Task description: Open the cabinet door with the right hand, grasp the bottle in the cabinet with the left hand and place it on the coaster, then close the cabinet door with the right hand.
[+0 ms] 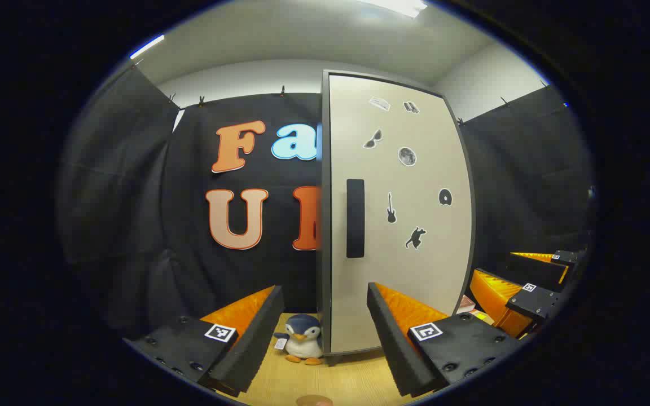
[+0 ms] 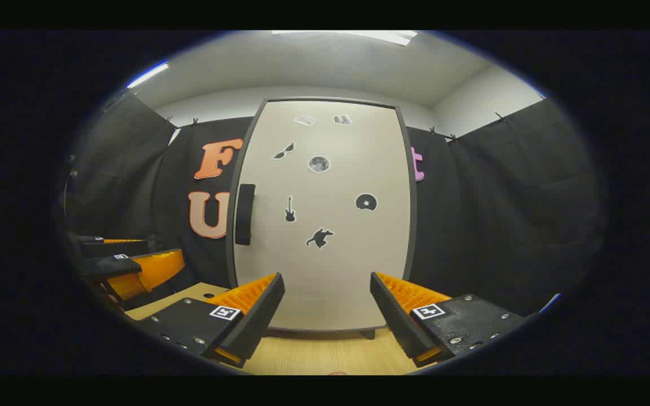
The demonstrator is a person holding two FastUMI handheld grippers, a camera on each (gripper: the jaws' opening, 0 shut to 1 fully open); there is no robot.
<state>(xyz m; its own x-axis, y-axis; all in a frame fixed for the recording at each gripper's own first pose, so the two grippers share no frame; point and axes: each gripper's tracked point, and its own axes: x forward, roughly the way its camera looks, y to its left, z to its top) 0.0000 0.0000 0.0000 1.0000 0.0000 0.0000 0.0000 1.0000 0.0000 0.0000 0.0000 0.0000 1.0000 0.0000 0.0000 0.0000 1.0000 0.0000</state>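
Note:
A tall cabinet stands on the wooden table with its pale door [image 1: 404, 225] [image 2: 325, 225] closed, so the inside is hidden. The door carries small stickers and a black vertical handle [image 1: 355, 218] [image 2: 244, 214] near its left edge. My left gripper [image 1: 324, 287] is open, a short way in front of the door's handle side. My right gripper [image 2: 326, 276] is open too, facing the door's lower middle and apart from it. Each gripper also shows in the other's view: the right gripper [image 1: 494, 265] and the left gripper [image 2: 164, 248]. A brown round edge [image 1: 313, 401], perhaps the coaster, lies at the table's near edge.
A small penguin plush [image 1: 302, 338] sits on the wooden table [image 1: 336, 378] just left of the cabinet's front corner. A pale flat object [image 1: 465, 305] lies on the table by the cabinet's right side. Black cloth walls close in the booth behind and beside the cabinet.

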